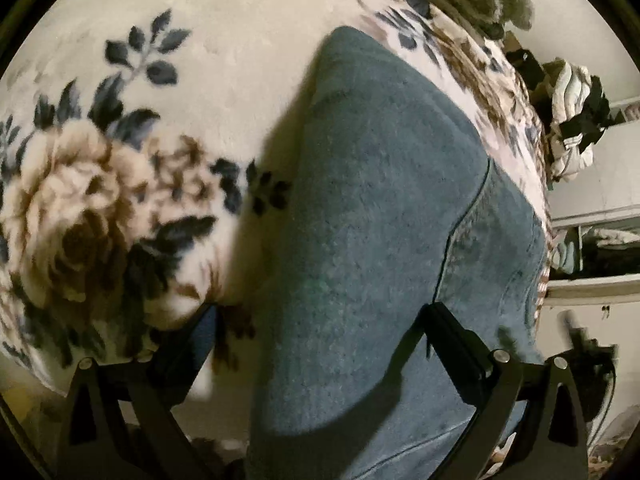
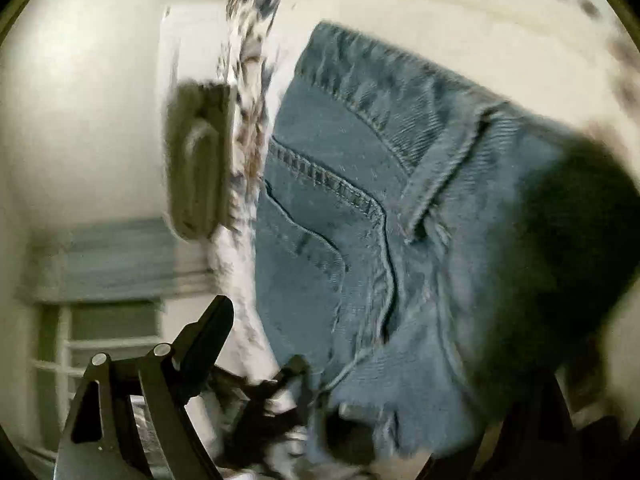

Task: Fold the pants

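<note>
The left hand-held gripper (image 1: 320, 312) has two matte black angular fingers with triangular cut-outs and round silver pins at the pivots; the right hand-held gripper (image 2: 400, 320) shows one like finger (image 2: 208, 328), its other side blurred dark

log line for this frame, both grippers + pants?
left gripper: open, over jeans | right gripper: state unclear | jeans on floral blanket

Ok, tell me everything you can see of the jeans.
The jeans are blue denim, faded and worn-looking, lying on a cream floral blanket. The left wrist view shows a smooth folded panel with a dark side seam, running between the open fingers of the left gripper. The right wrist view shows the waistband, a belt loop, a stitched pocket and a frayed edge near the camera. The right gripper looks open; its far finger is blurred.
</note>
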### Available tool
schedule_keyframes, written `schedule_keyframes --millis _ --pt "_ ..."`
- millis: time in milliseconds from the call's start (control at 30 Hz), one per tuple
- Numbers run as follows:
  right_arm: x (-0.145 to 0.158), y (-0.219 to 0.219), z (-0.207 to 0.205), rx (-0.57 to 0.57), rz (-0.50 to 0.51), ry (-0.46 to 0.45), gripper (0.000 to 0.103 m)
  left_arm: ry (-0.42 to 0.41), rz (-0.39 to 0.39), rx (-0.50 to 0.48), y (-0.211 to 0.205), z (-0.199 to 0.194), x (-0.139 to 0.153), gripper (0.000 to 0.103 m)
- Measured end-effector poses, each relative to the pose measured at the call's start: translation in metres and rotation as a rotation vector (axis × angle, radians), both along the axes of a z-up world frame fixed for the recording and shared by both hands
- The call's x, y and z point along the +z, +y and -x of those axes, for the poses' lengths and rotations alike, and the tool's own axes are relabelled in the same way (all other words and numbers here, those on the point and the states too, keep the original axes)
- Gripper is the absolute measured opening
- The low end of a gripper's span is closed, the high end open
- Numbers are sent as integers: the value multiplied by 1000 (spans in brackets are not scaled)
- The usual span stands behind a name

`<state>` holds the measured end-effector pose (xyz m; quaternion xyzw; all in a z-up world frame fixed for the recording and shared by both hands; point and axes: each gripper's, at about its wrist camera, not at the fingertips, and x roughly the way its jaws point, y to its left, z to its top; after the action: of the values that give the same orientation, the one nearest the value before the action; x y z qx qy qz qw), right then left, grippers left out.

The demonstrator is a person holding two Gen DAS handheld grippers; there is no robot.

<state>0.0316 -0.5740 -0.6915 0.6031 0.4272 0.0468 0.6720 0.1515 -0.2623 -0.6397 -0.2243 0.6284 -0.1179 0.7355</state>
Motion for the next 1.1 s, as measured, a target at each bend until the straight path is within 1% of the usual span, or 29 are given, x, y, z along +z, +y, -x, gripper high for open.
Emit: schedule_keyframes --millis 33,67,133,167,200,233,267,300,333,400,467,533,667,733,767,833,900,933,1033,1100 --pt "-8 4 -6 30 26 42 90 -10 0 2 0 0 -1 103" --pt "-19 7 -9 39 14 61 89 -21 -2 2 0 0 0 103" --pt "-20 6 -10 20 -1 37 88 -56 6 -6 -2 0 3 101" --pt "-18 7 -12 15 3 50 81 -80 20 -10 -3 0 6 95" --pt "-16 9 -10 9 18 64 71 -108 44 -18 -4 1 10 56" --pt "-14 8 -4 4 37 86 47 -117 51 -33 -7 1 13 46" --pt "-14 8 -1 -13 45 107 36 -123 37 -41 -10 1 16 44" --pt "-14 6 4 -27 30 101 35 -137 42 -50 -11 3 21 36" --pt "-12 6 6 -37 26 101 33 -144 45 -50 -12 3 25 30" --pt "-1 9 5 -43 45 96 30 -150 68 -39 -9 6 33 25" --pt "11 8 6 -39 60 91 28 -155 87 -23 -7 5 43 23" --pt "26 0 4 -31 70 80 27 -172 105 -15 -5 6 60 21" --pt "68 -1 0 5 86 54 26 -199 135 -5 -3 4 98 20" --pt "86 0 -4 22 95 42 26 -211 147 4 -3 -1 123 20" --pt "100 -1 -12 35 99 33 25 -217 149 2 -3 -4 134 19" --pt "116 -3 -14 52 102 23 25 -232 149 4 -4 -11 161 19" --pt "142 -4 -21 66 108 4 25 -253 150 2 -5 -18 185 19" --pt "150 -10 -19 68 110 -5 25 -261 157 4 -6 -24 198 19" --pt "192 -17 -35 72 121 -43 25 -299 166 -1 -9 -41 234 19" --pt "222 -20 -54 74 137 -73 25 -328 174 -1 -10 -57 257 19"
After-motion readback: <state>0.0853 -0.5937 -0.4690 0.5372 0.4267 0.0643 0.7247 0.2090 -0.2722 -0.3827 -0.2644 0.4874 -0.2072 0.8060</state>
